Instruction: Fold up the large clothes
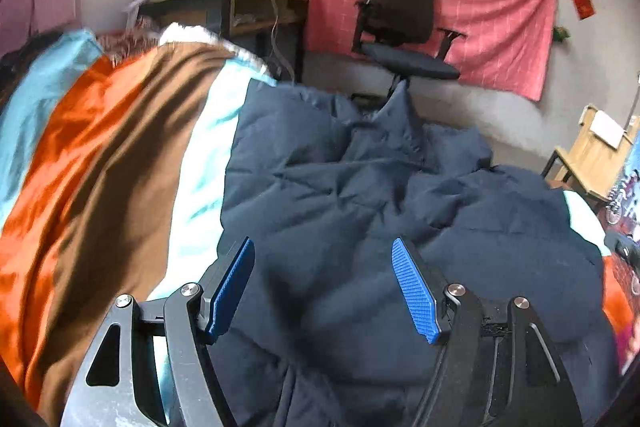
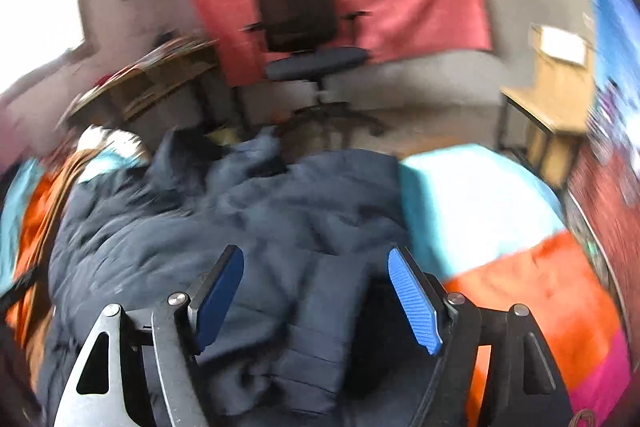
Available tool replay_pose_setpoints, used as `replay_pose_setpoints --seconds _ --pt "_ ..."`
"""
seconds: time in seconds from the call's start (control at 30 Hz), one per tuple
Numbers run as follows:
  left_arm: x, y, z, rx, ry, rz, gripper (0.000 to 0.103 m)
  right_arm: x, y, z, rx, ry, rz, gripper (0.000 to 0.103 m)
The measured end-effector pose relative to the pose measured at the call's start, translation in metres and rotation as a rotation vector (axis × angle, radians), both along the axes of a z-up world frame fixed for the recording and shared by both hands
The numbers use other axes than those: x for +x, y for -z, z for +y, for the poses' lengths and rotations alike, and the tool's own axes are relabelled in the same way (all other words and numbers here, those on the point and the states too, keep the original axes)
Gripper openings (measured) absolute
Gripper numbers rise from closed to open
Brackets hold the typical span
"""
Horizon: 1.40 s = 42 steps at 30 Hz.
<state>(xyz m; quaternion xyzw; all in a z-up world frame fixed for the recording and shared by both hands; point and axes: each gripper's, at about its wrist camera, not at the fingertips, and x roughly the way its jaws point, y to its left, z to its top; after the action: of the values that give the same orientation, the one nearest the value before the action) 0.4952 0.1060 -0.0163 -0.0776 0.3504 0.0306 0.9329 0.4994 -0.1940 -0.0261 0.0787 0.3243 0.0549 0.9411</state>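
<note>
A large dark navy quilted jacket (image 1: pixel 360 195) lies crumpled on a bed covered by a striped blanket (image 1: pixel 100 155) of orange, brown and light blue. My left gripper (image 1: pixel 324 259) is open and empty, just above the jacket's near part. In the right wrist view the same jacket (image 2: pixel 248 211) lies bunched, with a ribbed cuff or hem (image 2: pixel 320 327) near the fingers. My right gripper (image 2: pixel 316 267) is open and empty above that part. The right view is blurred by motion.
A black office chair (image 1: pixel 400 27) stands beyond the bed in front of a red cloth (image 1: pixel 480 19) on the wall. A cluttered desk (image 1: pixel 224 7) is at the back left. A wooden stand (image 1: pixel 592 151) is at the right. The blanket (image 2: pixel 500 227) shows bare to the right of the jacket.
</note>
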Motion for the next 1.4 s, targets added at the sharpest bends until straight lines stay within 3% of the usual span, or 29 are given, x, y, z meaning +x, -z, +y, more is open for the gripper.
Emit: replay_pose_setpoints --seconds 0.1,0.13,0.17,0.23,0.33,0.7,1.17,1.33,1.4 --pt "0.017 0.024 0.010 -0.074 -0.020 0.083 0.066 0.014 0.007 0.024 -0.011 -0.108 0.025 0.073" --pt "0.019 0.034 0.013 -0.085 -0.023 0.097 0.071 0.018 0.011 0.029 -0.009 -0.128 0.039 0.073" --pt "0.019 0.040 0.014 -0.072 -0.023 0.099 0.081 0.026 0.022 0.034 -0.005 -0.147 0.073 0.073" --pt "0.016 0.048 0.012 -0.018 -0.023 0.077 0.089 0.037 0.040 0.040 0.000 -0.151 0.147 0.073" --pt "0.015 0.057 0.015 0.003 -0.039 0.059 0.095 0.052 0.071 0.041 0.049 -0.162 0.240 0.074" --pt "0.017 0.073 0.014 0.022 -0.055 0.019 0.101 0.045 0.091 0.040 0.061 -0.177 0.184 0.075" --pt "0.009 0.073 0.018 -0.055 -0.039 -0.018 0.101 0.033 0.094 0.031 0.097 -0.169 0.139 0.077" --pt "0.014 0.067 0.024 -0.101 -0.013 0.041 0.101 0.033 0.091 0.028 0.087 -0.161 0.150 0.081" --pt "0.007 0.054 0.026 -0.056 -0.013 0.102 0.101 0.031 0.083 0.029 0.032 -0.114 0.169 0.092"
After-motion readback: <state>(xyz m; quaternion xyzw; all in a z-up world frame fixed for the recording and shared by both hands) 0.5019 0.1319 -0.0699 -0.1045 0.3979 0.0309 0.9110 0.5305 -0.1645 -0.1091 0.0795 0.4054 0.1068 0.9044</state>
